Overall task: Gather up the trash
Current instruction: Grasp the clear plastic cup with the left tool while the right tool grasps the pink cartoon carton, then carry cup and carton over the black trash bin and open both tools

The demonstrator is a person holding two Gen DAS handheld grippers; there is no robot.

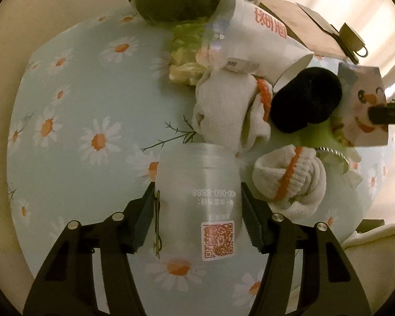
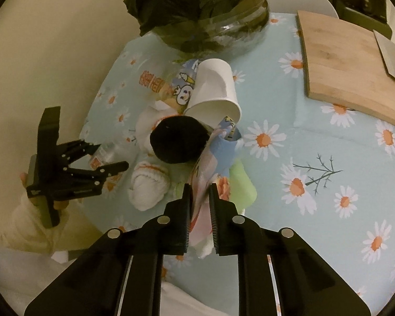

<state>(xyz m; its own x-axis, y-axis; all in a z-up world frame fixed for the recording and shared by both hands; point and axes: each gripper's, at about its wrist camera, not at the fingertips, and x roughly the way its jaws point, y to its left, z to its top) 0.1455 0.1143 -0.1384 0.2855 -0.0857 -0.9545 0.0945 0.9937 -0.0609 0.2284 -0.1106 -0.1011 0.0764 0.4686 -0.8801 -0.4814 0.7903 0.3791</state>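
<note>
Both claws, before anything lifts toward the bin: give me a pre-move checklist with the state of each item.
1. Left claw straddles the clear plastic cup: ok.
2. Left claw clamped on the cup: cannot tell.
3. Right claw closed on the snack wrapper: ok.
4. Wrapper free of the black round object: not ok, it touches.
5. Black-lined bin mouth open: cannot tell.

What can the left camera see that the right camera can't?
Only the left view shows the QR sticker on the clear plastic cup between the left tool fingers, and a hairpin beside it.

Only the right view shows the wooden board and the right tool pinching a snack wrapper.

Both show the white paper cup, the black fuzzy thing, the white socks and the bin bag.
</note>
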